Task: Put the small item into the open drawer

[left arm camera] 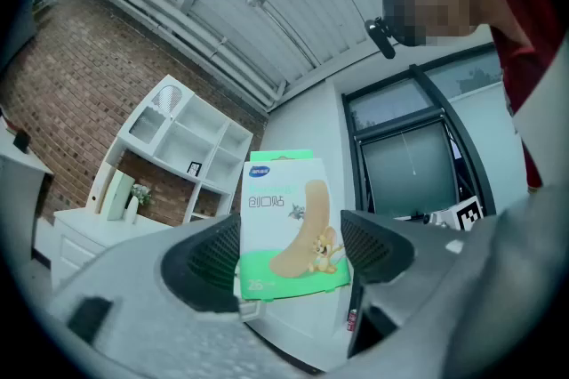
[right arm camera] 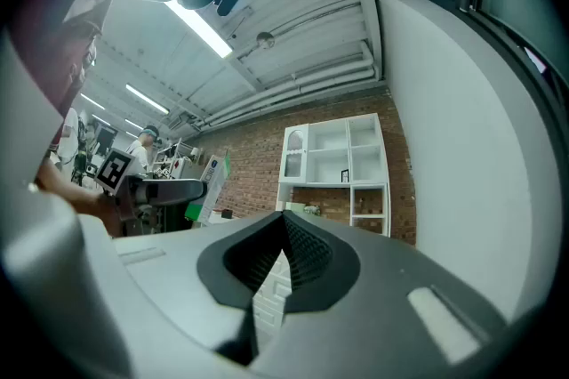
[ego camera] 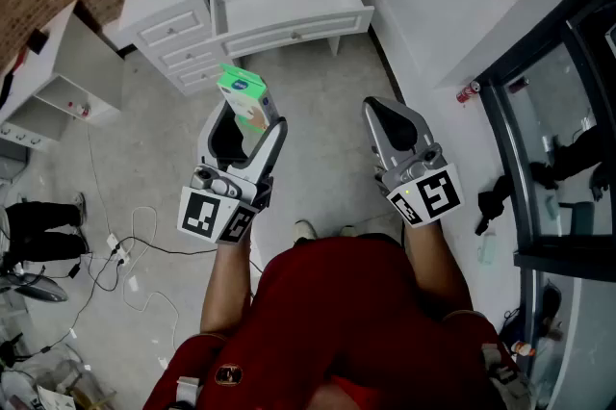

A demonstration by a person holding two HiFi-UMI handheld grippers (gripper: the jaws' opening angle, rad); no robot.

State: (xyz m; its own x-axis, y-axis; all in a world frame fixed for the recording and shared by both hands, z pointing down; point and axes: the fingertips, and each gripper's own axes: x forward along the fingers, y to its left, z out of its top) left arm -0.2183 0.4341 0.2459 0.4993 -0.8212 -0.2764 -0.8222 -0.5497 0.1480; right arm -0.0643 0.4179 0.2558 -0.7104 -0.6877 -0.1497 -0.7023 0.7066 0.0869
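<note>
Head view, item one: left gripper [ego camera: 248,125], jaws spread wide yet pressed on both edges of a small white-and-green cardboard box of plasters [ego camera: 243,98]. The box stands upright between the pads and pokes out past the tips, probably so it can drop in cleanly. It is carried in the air over the grey floor, short of the furniture.

Item two: white wooden dresser [ego camera: 173,23] with its wide drawer pulled open [ego camera: 298,33], well ahead of the box and seemingly ready to receive it.

Item three: right gripper [ego camera: 393,121], jaws together on nothing, held beside the left and likely idle.
</note>
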